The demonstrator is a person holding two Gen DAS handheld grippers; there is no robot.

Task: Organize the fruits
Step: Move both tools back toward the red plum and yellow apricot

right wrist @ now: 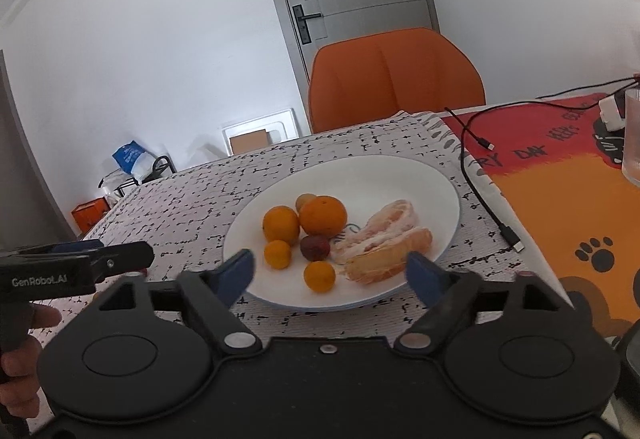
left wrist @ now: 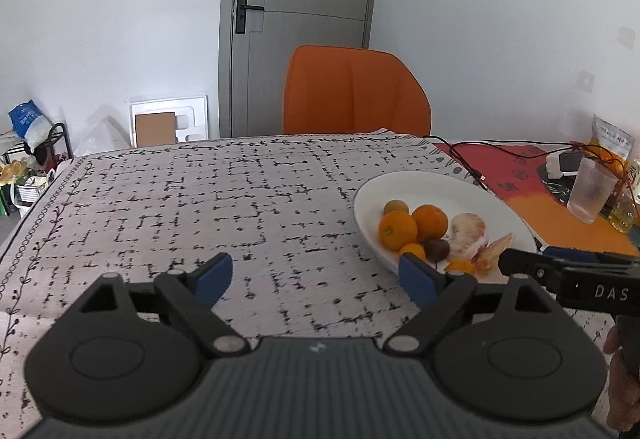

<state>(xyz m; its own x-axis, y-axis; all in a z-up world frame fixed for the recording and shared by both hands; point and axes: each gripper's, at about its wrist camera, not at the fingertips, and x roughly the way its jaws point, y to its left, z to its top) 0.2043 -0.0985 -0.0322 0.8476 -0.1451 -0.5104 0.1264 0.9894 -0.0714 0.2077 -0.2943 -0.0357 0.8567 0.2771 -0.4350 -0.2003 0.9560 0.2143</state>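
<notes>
A white plate (right wrist: 432, 175) sits on the patterned tablecloth, also in the left wrist view (left wrist: 424, 187). It holds two oranges (right wrist: 322, 215) (left wrist: 429, 222), small kumquats (right wrist: 319, 276), a dark red fruit (right wrist: 315, 247) (left wrist: 437, 250), a small tan fruit (left wrist: 395, 207) and peeled pomelo pieces (right wrist: 384, 239) (left wrist: 469, 235). My right gripper (right wrist: 333, 275) is open, hovering over the plate's near rim. My left gripper (left wrist: 316, 277) is open and empty above the cloth, left of the plate.
An orange chair (left wrist: 354, 91) stands behind the table. A black cable (right wrist: 486, 199) lies right of the plate. A clear cup (left wrist: 591, 191), a charger and a snack bag (left wrist: 612, 143) sit on the red-orange mat (right wrist: 560, 199) at the right.
</notes>
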